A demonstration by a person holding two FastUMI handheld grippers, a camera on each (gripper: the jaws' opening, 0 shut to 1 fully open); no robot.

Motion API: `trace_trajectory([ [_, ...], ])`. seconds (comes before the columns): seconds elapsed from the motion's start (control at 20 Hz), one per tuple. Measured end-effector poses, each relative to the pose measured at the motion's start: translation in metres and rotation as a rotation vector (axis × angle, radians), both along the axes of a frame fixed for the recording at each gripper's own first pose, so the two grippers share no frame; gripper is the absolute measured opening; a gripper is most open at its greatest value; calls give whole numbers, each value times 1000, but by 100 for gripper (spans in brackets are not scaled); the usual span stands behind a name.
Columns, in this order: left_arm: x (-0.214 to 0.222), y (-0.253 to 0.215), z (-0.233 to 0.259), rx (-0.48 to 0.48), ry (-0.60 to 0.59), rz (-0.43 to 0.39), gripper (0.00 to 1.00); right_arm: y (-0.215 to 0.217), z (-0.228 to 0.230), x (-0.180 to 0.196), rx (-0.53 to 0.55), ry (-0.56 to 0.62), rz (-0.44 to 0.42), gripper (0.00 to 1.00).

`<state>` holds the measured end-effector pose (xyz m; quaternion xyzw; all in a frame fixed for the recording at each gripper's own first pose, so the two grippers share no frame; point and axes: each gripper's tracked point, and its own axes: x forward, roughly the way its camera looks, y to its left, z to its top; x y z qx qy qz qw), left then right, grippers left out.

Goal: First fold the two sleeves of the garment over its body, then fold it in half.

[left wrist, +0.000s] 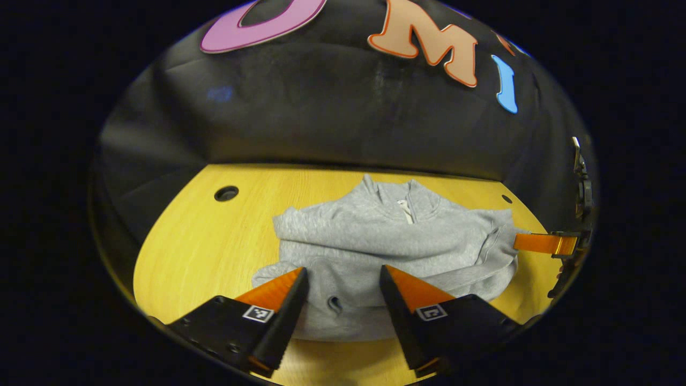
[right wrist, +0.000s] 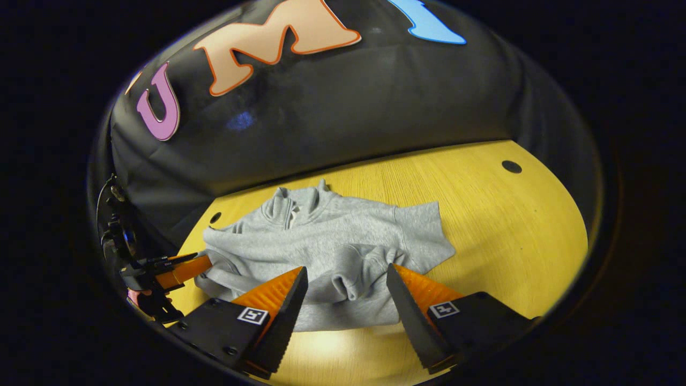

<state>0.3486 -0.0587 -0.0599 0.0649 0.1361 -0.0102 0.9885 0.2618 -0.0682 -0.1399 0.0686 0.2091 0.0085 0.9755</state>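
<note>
Left gripper view has the grey garment (left wrist: 386, 252) lying in the middle of the tabletop (left wrist: 203, 241), collar toward the booth wall. Both sleeves look folded in across its body, so that step seems done; the fold in half is left. The left gripper (left wrist: 343, 279) hovers over the near hem, jaws spread, holding nothing. In the right gripper view, the right gripper (right wrist: 347, 279) is likewise spread and empty.
</note>
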Motion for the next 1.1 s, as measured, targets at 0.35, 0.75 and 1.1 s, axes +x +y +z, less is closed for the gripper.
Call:
trace_trajectory([
  [0.35,-69,-44,58,1,-113,-72,92,9,70,-63,-74,-162,44,97],
  [0.75,-174,-66,36,-93,-74,-17,92,15,94,-183,-170,-223,66,97],
  [1.1,-225,-87,9,-79,-23,12,92,-8,88,-256,-145,-247,-8,98],
])
